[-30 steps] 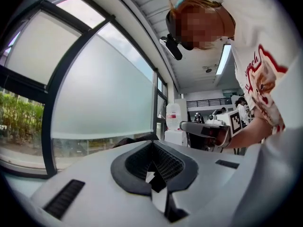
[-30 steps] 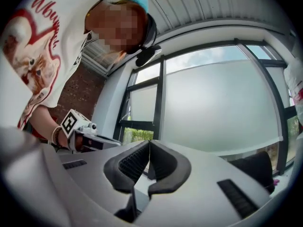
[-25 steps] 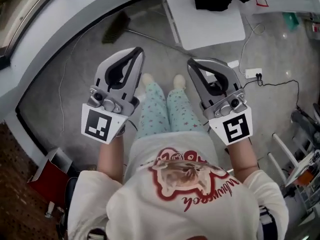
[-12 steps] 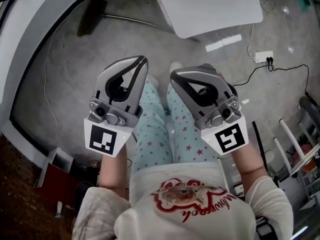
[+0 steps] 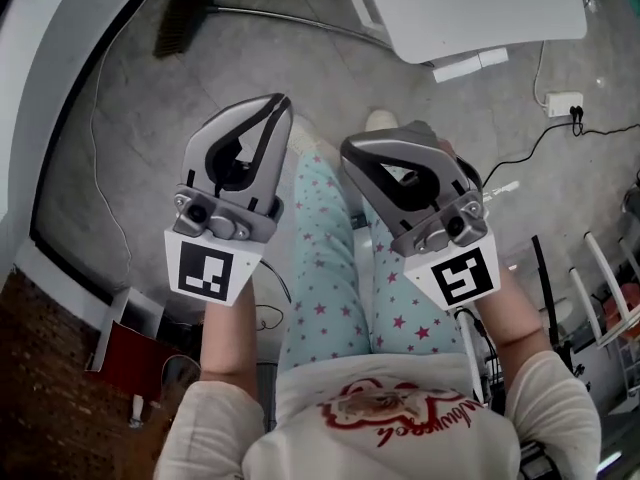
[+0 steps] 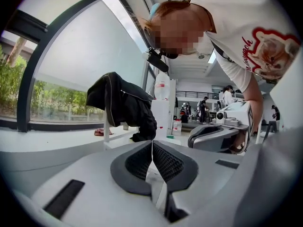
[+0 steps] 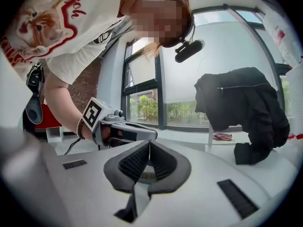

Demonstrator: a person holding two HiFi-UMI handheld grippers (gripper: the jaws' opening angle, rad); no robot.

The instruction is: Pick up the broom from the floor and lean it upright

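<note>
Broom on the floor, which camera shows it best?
The head view. The broom lies on the grey floor at the top left, bristles left and handle running right toward the white table. Neither gripper view shows it; both face the windows.

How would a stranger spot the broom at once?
Start at the white table at the top of the head view. The broom lies flat on the floor left of it, its thin handle pointing at the table, its head by the curved white ledge. Its dark bristle block sets it apart from the thin cables.
</note>
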